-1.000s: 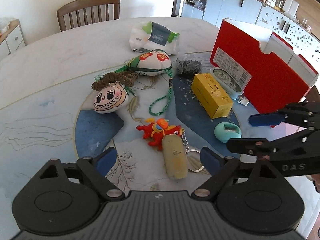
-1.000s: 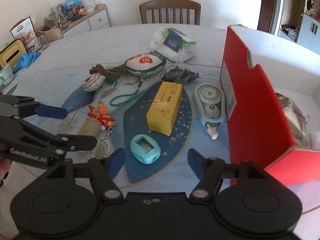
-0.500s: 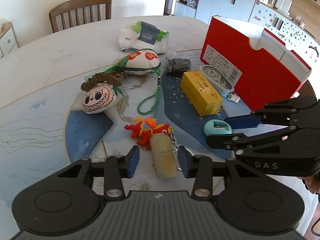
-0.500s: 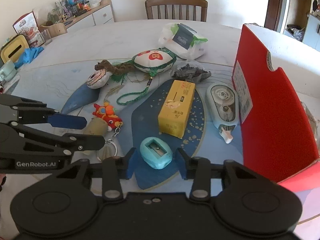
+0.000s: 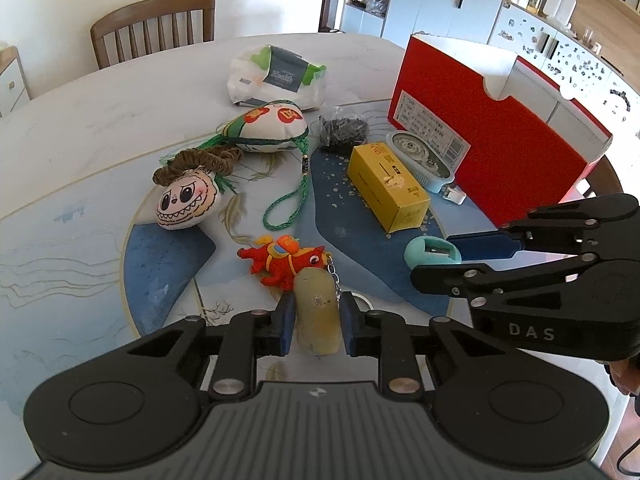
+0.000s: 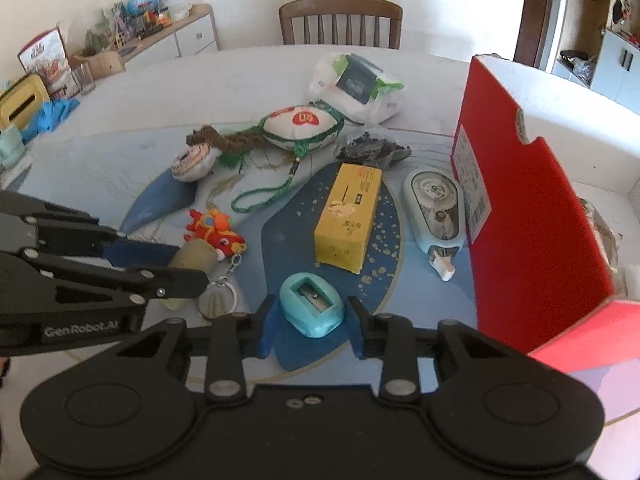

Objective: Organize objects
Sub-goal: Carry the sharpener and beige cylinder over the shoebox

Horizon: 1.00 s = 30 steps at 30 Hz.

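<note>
A round table (image 5: 80, 140) with a pale marbled top and a blue painted centre carries the clutter; a wooden chair (image 5: 154, 26) stands at its far edge against a white wall. The left wrist view shows white cabinets (image 5: 440, 4) at the right; the right wrist view shows a sideboard (image 6: 132, 44) with odds and ends at the left.

From left across the table: a grinning doll head (image 5: 186, 200), a stuffed pouch (image 5: 272, 128) with a green cord, a wrapped packet (image 5: 276, 80) behind it, a red dragon charm (image 5: 286, 262), a dark bag (image 5: 344, 130), a yellow box (image 5: 386, 186), a tape dispenser (image 5: 420, 156) and a red carton (image 5: 500, 148) open at the top.

The left gripper (image 5: 316, 322) has just been closing and now pinches a tan plush (image 5: 316, 312), both blue pads pressed on its sides; the plush lies on the table just this side of the dragon, a key ring (image 6: 218, 298) beside it. The right gripper (image 6: 312, 326) has also been closing; the teal sharpener (image 6: 312, 310) sits between its pads, which touch or nearly touch its flanks, and I read it as clamped.

Only the right wrist view looks into the carton, where a crumpled bag (image 6: 600, 228) lies, and shows the sharpener's blade slot. Only the left wrist view shows the doll's face head-on.
</note>
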### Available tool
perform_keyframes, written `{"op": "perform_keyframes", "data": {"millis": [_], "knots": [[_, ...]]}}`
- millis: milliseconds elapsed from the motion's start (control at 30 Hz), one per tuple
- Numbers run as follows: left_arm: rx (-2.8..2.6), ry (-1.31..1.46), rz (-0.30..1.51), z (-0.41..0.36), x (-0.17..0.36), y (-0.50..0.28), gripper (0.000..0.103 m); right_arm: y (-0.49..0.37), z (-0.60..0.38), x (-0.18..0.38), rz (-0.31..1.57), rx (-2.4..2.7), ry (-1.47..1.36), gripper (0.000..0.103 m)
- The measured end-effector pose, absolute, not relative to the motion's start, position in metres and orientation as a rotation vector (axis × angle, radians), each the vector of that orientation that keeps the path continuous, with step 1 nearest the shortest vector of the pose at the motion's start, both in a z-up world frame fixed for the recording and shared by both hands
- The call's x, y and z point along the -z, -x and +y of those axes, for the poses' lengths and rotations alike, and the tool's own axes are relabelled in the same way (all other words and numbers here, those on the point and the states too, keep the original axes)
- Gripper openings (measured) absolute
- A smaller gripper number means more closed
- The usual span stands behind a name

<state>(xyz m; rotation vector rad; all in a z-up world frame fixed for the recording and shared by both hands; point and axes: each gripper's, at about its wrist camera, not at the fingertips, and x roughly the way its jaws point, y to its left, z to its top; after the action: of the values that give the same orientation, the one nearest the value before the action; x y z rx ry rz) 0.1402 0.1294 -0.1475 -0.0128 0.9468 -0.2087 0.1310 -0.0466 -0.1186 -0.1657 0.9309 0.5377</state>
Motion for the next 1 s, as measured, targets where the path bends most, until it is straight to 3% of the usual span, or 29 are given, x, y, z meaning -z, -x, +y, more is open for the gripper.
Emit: {"op": "perform_keyframes", "data": {"millis": [567, 1000], "knots": [[0.218, 0.000, 0.877, 0.122, 0.088, -0.135, 0.023, -0.115, -0.078, 0.049, 0.863, -0.515, 0.098, 0.034], [0.265, -0.024, 0.792, 0.062, 0.027, -0.152, 0.023, -0.135, -0.134, 0.001, 0.771, -0.487, 0.089, 0.034]]}}
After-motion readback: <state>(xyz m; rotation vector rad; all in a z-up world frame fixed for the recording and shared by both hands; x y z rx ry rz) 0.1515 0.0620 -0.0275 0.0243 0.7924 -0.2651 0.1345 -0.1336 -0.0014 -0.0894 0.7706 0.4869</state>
